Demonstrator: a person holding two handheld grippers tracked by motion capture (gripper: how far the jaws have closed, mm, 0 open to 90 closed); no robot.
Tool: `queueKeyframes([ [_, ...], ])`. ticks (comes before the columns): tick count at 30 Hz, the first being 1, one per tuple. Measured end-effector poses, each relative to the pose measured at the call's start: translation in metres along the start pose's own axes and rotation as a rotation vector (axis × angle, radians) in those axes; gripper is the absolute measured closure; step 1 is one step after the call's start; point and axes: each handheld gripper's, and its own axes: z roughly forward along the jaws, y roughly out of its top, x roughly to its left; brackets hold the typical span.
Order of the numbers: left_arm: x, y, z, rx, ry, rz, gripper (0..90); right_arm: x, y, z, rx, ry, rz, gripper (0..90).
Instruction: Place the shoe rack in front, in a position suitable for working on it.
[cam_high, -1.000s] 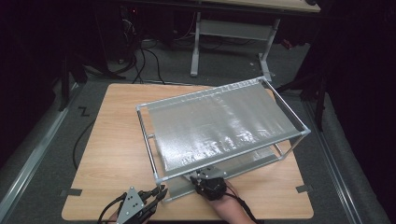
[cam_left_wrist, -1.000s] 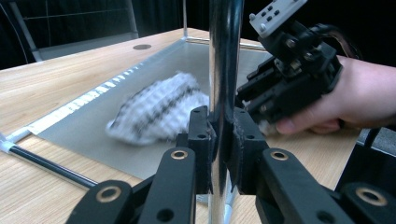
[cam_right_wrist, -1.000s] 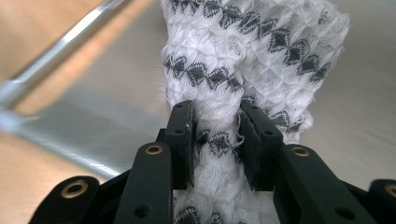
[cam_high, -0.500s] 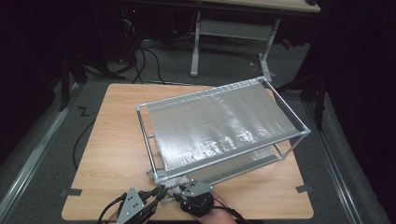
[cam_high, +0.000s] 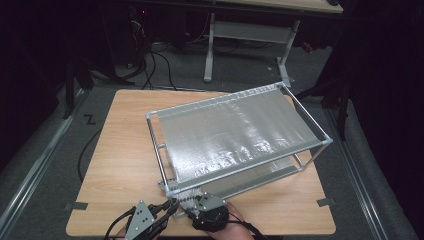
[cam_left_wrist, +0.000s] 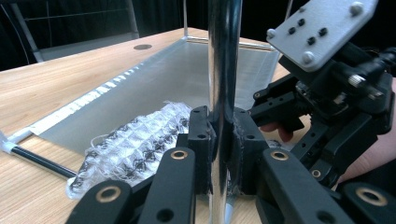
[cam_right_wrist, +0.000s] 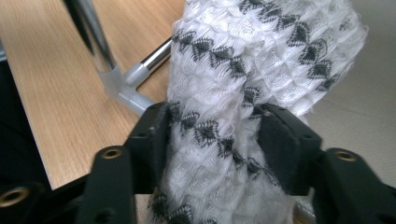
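Note:
A chrome-framed rack with grey fabric shelves stands askew on the wooden table. My left gripper is shut on the rack's upright post at the near left corner; in the high view it sits at the table's front edge. A white knit cloth with black diamonds lies bunched on the lower shelf by that corner. My right gripper straddles the cloth. Its jaws have just been opening, and the cloth bulges loosely between the pads.
The rack's white corner joint and bottom rail lie just left of the cloth. Bare table lies left of the rack. A desk frame and cables stand on the floor beyond the table.
My right hand has slid left along the table's front edge, closer to the left gripper and the rack's near corner. The left gripper and the rack have stayed put.

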Motion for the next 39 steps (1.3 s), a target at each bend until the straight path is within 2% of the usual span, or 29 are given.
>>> queueKeyframes([
  [3, 0.000, 0.000, 0.000, -0.001, 0.000, -0.002, 80.4, 0.001, -0.001, -0.004, -0.002, -0.004, -0.016, 58.9],
  [6, 0.000, 0.000, 0.000, -0.002, 0.000, -0.004, 80.4, 0.002, -0.002, -0.008, -0.019, -0.014, -0.042, 73.1],
  [8, -0.001, 0.000, 0.000, -0.001, -0.003, -0.002, 80.4, 0.001, -0.003, -0.010, -0.018, -0.016, -0.039, 77.3],
  [11, -0.001, 0.000, 0.000, 0.001, -0.003, -0.001, 80.4, -0.003, -0.004, -0.016, -0.037, -0.021, -0.041, 78.2],
  [15, -0.001, 0.000, 0.000, 0.002, -0.002, -0.001, 80.4, -0.007, -0.002, -0.032, -0.081, -0.052, -0.049, 78.4],
  [23, -0.001, 0.000, 0.001, 0.001, -0.002, 0.002, 80.4, -0.016, 0.005, -0.082, -0.247, -0.120, -0.020, 78.3],
  [29, 0.000, 0.000, 0.001, -0.002, -0.002, 0.002, 80.5, -0.021, 0.011, -0.110, -0.363, -0.176, -0.015, 78.1],
  [39, -0.001, 0.000, 0.002, 0.001, -0.002, -0.001, 80.5, -0.030, 0.018, -0.144, -0.456, -0.227, 0.016, 78.4],
])
